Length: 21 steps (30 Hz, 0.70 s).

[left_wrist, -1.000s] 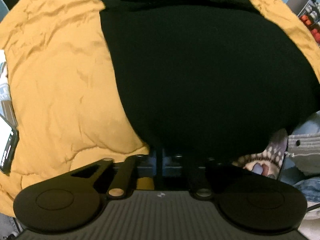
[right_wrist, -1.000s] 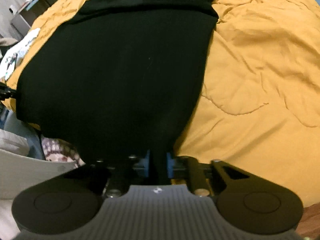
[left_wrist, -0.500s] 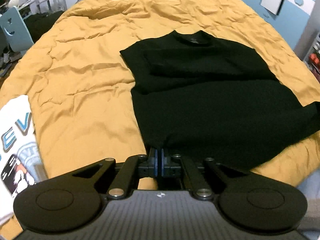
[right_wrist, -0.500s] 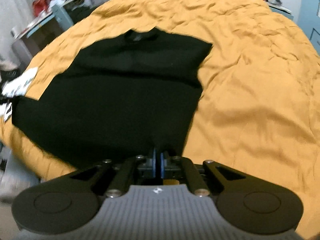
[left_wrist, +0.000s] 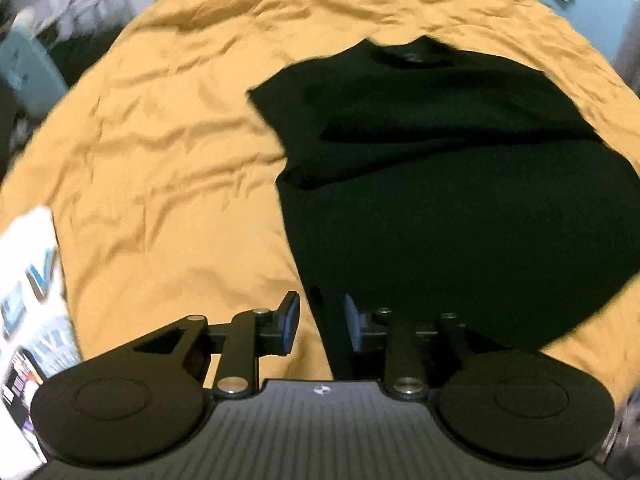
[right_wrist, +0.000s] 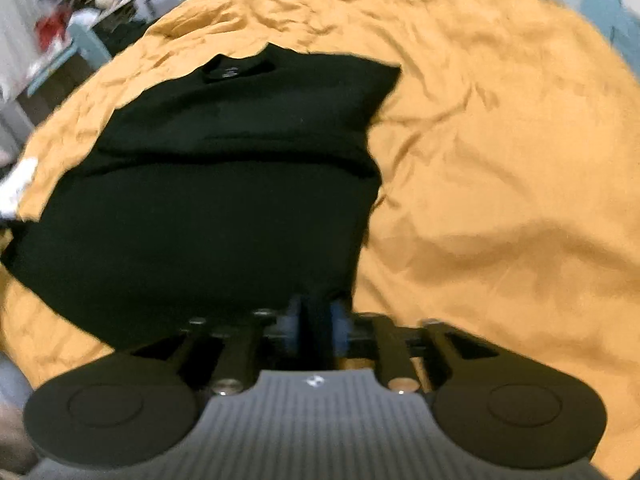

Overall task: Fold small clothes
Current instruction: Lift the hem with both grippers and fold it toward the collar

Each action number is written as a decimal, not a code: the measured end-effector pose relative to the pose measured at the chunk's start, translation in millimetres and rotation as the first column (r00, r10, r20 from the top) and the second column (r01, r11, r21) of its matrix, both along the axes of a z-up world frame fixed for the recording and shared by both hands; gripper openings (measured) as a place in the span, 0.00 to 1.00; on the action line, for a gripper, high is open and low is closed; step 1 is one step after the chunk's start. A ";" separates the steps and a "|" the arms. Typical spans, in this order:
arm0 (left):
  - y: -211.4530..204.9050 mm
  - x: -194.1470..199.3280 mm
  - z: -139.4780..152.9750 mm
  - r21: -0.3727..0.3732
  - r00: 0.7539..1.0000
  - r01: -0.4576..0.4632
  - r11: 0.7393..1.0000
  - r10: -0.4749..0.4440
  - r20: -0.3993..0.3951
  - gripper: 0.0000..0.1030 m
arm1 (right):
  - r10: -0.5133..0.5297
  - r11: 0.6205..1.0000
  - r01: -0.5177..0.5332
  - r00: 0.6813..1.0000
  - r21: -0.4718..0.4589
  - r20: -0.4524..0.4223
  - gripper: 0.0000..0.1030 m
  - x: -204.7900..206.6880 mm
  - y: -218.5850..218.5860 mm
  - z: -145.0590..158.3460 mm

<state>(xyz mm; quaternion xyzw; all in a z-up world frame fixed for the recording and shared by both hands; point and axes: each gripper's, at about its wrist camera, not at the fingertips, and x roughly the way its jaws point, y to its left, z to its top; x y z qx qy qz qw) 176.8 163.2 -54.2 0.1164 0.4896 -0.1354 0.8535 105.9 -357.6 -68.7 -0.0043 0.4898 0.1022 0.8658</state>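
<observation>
A black T-shirt (left_wrist: 460, 208) lies flat on the mustard bedspread (left_wrist: 160, 160), collar at the far end and sleeves folded in across the chest. In the right wrist view the same T-shirt (right_wrist: 224, 208) fills the left half, on the bedspread (right_wrist: 500, 200). My left gripper (left_wrist: 320, 318) sits at the shirt's near left hem corner. Its jaws are opening, with the hem edge loose between the blue pads (left_wrist: 290, 316). My right gripper (right_wrist: 317, 328) is at the near right hem corner. Its jaws are also opening, with dark cloth between the pads (right_wrist: 340, 328).
A white printed garment (left_wrist: 28, 280) lies at the bed's left edge, and shows as a white patch (right_wrist: 18, 184) in the right wrist view. A light blue chair (left_wrist: 24, 68) and cluttered shelves (right_wrist: 52, 28) stand beyond the bed. Bare bedspread stretches on both sides of the shirt.
A second ago both grippers were shut on the hem with the shirt close before the cameras. The hem has come down onto the bed, and both pairs of jaws have parted.
</observation>
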 end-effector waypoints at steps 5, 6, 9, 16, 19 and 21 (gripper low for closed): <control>-20.8 -34.3 23.1 0.123 0.973 0.218 0.968 -0.226 0.055 0.49 | 0.157 0.985 -0.155 0.987 -0.072 0.031 0.37 -18.2 21.0 19.2; -26.3 -43.0 24.4 0.156 0.959 0.265 0.951 -0.277 0.057 0.53 | 0.187 0.980 -0.184 0.982 -0.079 0.029 0.37 -22.4 26.4 20.1; -43.9 -69.6 16.8 0.289 0.903 0.403 0.868 -0.429 0.032 0.69 | 0.255 0.961 -0.252 0.967 -0.117 0.016 0.41 -33.3 42.4 17.6; -57.4 -104.2 -30.2 0.631 0.801 0.457 0.627 -0.598 0.014 0.69 | 0.268 0.957 -0.265 0.964 -0.114 0.005 0.42 -43.1 51.7 6.3; -57.2 -108.8 -43.9 0.654 0.784 0.469 0.594 -0.621 0.002 0.69 | 0.257 0.961 -0.255 0.966 -0.106 0.005 0.42 -46.0 50.2 3.7; -59.7 -116.3 -50.7 0.679 0.754 0.476 0.559 -0.656 0.012 0.70 | 0.249 0.964 -0.247 0.969 -0.100 0.004 0.42 -47.2 49.3 3.0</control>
